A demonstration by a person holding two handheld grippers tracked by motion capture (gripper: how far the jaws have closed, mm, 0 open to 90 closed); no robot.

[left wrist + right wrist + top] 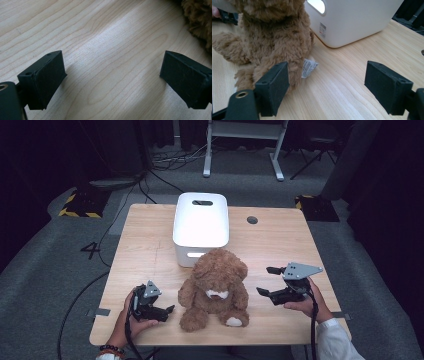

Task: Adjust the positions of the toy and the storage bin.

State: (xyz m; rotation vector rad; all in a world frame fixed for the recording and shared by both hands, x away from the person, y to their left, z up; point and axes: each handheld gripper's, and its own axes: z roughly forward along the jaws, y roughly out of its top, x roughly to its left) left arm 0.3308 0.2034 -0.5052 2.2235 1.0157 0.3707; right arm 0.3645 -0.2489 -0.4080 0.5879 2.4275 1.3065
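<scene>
Both sets of jaws are spread wide with nothing between them. My left gripper sits low on the table, and in the left gripper view I see bare wood between the pads, with a fringe of brown fur at the far upper right, beyond the right-hand pad. My right gripper is released too; in the right gripper view its near pad sits just beside the teddy bear, close to the fur at its flank, though I cannot tell if it touches. A white sewn-in label sticks out of the bear just past that pad.

The bear sits upright between the two grippers, close to each, facing my side. Right behind it stands the white bin, with a handle slot on top and another on its near wall. Whether the bear leans on the bin I cannot tell.

Risks from here, as I judge them:
- Plush is soft, so a shallow pinch may grab fur only and slip on the lift
- Closing one side first could tip the bear toward the other gripper
- Pushing forward could shove the bear into the bin and slide it
- The label could snag on the right pad
</scene>
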